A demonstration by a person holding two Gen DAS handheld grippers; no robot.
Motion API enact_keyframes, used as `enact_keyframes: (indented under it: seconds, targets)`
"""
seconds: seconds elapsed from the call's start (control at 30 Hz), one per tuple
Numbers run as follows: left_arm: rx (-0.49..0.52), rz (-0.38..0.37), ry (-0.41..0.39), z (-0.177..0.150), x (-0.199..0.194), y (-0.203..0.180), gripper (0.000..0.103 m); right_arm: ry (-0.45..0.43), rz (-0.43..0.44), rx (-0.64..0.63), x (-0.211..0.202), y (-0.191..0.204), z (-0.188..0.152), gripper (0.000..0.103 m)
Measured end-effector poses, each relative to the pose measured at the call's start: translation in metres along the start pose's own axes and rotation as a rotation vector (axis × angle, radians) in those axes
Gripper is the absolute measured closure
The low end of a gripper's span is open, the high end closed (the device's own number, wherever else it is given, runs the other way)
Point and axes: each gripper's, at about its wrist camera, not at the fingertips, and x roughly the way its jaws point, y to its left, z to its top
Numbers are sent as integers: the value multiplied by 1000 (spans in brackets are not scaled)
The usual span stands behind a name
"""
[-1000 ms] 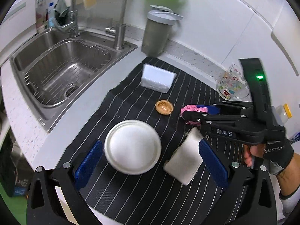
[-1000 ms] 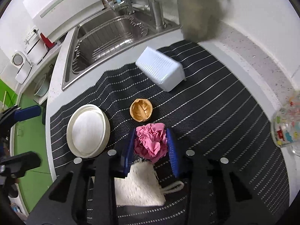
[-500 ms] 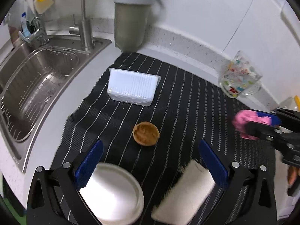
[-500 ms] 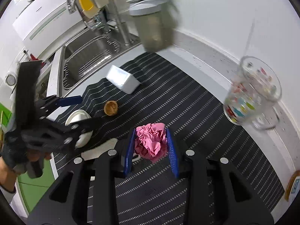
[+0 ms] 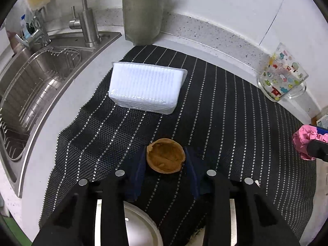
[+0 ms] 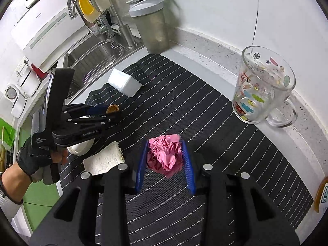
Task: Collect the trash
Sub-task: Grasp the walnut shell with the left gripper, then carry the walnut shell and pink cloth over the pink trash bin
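Note:
A brown walnut shell half (image 5: 165,155) lies on the black striped mat (image 5: 235,110). My left gripper (image 5: 166,160) is closed around it, its blue pads touching both sides; it also shows in the right wrist view (image 6: 113,108). My right gripper (image 6: 165,155) is shut on a crumpled pink paper ball (image 6: 165,156) and holds it above the mat; the ball shows at the right edge of the left wrist view (image 5: 305,141). A white foam tray (image 5: 146,87) lies upside down further back on the mat.
A grey lidded bin (image 6: 152,23) stands at the back by the wall. A steel sink (image 5: 30,90) is on the left. A printed glass mug (image 6: 264,90) stands at the right. A white plate (image 5: 135,227) and a sponge (image 6: 103,160) lie at the mat's near side.
My left gripper moved forward and down and closed around the walnut shell. My right gripper lifted the pink paper and carried it right and back.

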Motion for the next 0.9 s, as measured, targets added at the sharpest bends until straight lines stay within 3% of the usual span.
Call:
enact_keyframes:
  seconds: [0.13, 0.43, 0.6, 0.9]
  targets:
    - [-2, -9, -17, -1, -14, -5, 66, -11, 1, -14, -8, 3, 0, 70]
    - [-69, -12, -129, -37, -116, -11, 66, -53, 44, -148, -43, 44, 0, 70]
    - [-176, 49, -188, -95, -179, 4, 66, -65, 118, -277, -59, 94, -12, 70]
    - [-391, 208, -229, -222, -271, 57, 66, -33, 313, -500, -67, 228, -60, 70]
